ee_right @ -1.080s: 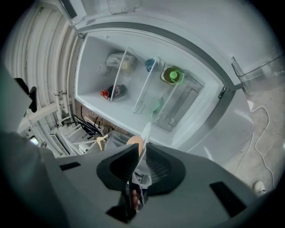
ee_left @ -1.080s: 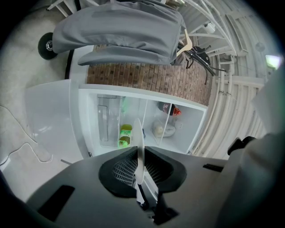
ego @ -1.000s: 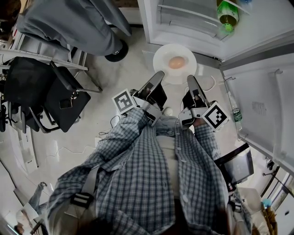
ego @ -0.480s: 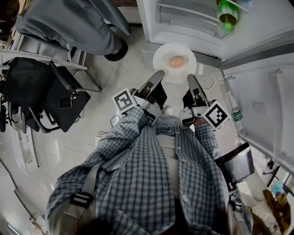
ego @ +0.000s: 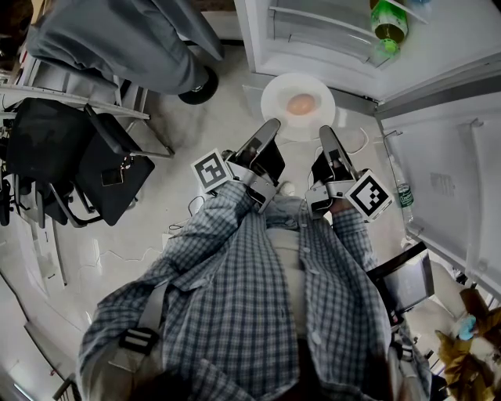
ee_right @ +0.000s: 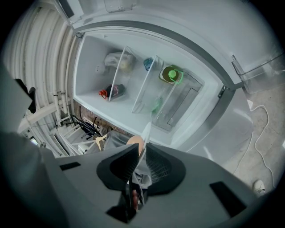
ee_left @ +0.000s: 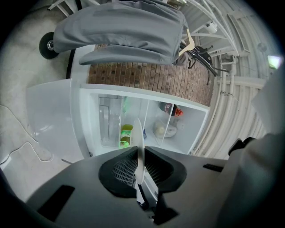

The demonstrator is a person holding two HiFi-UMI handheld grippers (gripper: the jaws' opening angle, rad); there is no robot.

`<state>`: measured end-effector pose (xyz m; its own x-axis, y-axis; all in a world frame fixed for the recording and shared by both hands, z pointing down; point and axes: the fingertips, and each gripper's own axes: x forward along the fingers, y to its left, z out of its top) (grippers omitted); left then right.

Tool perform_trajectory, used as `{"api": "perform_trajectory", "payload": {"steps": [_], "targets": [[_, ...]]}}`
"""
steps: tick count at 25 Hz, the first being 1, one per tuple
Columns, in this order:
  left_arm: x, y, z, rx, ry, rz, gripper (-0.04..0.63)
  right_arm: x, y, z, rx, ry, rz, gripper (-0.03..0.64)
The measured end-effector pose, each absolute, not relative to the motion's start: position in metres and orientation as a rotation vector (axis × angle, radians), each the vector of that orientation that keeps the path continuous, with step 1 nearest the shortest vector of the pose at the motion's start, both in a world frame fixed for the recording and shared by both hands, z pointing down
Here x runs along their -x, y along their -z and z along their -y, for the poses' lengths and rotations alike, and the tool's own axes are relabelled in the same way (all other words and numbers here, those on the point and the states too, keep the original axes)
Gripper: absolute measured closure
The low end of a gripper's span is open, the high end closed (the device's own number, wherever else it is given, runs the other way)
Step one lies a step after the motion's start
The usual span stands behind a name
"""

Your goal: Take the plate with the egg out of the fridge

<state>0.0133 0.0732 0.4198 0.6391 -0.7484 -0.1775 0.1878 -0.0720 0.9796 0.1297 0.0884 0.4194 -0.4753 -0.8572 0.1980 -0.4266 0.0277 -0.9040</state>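
A white plate with a pale egg on it hangs in front of the open fridge, outside it. My left gripper is shut on the plate's near left rim, and my right gripper is shut on its near right rim. In the left gripper view the plate shows edge-on between the jaws. In the right gripper view the plate's rim sits between the jaws, with the egg beside it.
The fridge door stands open at the right. A green bottle sits on a fridge shelf. A person in grey trousers stands at the upper left next to black chairs. A white cable lies on the floor.
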Motion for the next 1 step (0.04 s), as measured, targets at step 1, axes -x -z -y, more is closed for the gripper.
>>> {"api": "perform_trajectory", "payload": {"steps": [1], "targets": [[-0.0133, -0.4198, -0.0726, -1.446, 0.827, 0.501, 0.542, -0.1299, -0.4195, -0.0878, 1.305, 1.438, -1.910, 0.557]]}}
